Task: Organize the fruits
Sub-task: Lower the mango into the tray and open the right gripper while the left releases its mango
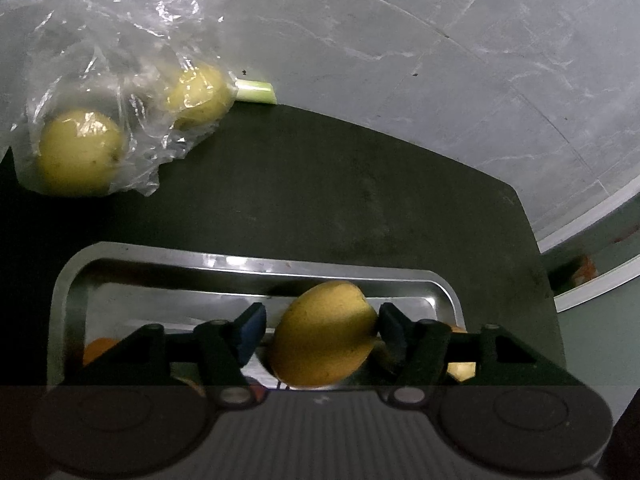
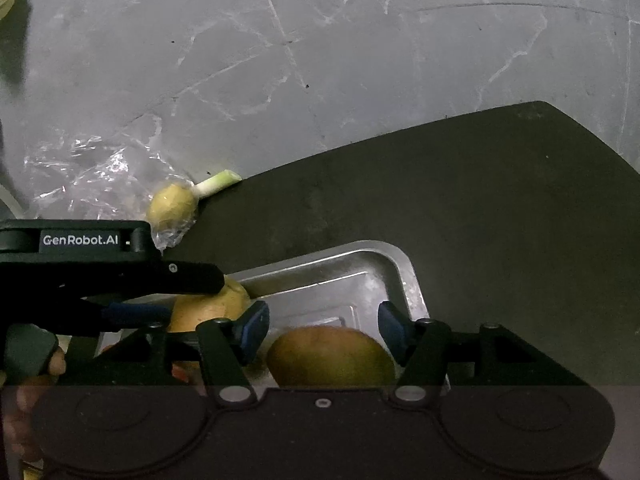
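Note:
A steel tray (image 1: 68,292) sits on a dark mat (image 1: 320,184). My left gripper (image 1: 322,330) is open over the tray, with a yellow fruit (image 1: 320,336) between its fingers, touching the right pad (image 1: 390,328) and apart from the left one. Orange fruit (image 1: 98,350) lies in the tray below. A clear plastic bag (image 1: 116,48) at the far left holds two yellow fruits (image 1: 78,152). My right gripper (image 2: 322,328) is open over the tray (image 2: 396,268), above a yellow-brown fruit (image 2: 332,356). The left gripper's body (image 2: 100,264) shows there with its fruit (image 2: 212,310).
A cut green stalk (image 1: 256,90) lies at the mat's far edge beside the bag; it also shows in the right wrist view (image 2: 218,182). The mat (image 2: 440,200) rests on a grey scratched floor (image 1: 440,40). A white ledge (image 1: 592,216) runs at the right.

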The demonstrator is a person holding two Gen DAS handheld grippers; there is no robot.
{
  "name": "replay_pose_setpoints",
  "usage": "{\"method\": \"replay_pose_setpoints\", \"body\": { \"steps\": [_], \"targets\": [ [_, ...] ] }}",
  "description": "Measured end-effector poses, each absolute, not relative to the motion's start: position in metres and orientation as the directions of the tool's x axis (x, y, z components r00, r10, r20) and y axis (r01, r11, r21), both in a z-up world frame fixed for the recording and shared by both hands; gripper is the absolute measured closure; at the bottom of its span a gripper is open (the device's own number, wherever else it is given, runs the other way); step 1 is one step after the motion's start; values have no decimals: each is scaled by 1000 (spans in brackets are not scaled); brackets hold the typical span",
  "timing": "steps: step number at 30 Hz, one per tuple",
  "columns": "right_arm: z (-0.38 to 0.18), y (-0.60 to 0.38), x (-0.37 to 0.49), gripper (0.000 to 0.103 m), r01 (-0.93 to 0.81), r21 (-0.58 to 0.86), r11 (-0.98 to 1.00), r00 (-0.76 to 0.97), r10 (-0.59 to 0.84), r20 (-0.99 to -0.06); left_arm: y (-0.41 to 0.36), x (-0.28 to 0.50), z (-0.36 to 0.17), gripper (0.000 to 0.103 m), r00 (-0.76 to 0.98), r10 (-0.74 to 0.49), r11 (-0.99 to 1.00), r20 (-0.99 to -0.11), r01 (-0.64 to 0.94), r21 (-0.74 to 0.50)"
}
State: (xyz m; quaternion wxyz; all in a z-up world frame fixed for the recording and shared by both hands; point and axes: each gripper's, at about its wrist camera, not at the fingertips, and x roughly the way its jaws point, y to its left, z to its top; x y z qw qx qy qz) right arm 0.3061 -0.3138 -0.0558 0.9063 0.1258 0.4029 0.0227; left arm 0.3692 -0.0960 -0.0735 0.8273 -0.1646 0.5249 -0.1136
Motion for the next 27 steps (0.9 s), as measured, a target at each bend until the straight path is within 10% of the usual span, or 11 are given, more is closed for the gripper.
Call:
{"method": "replay_pose_setpoints", "body": {
  "steps": [27],
  "targets": [
    [-34, -315, 303, 2, 94, 213, 973, 714, 83, -695, -84, 366, -53, 5, 476, -334, 919, -814, -27, -393]
  ]
}}
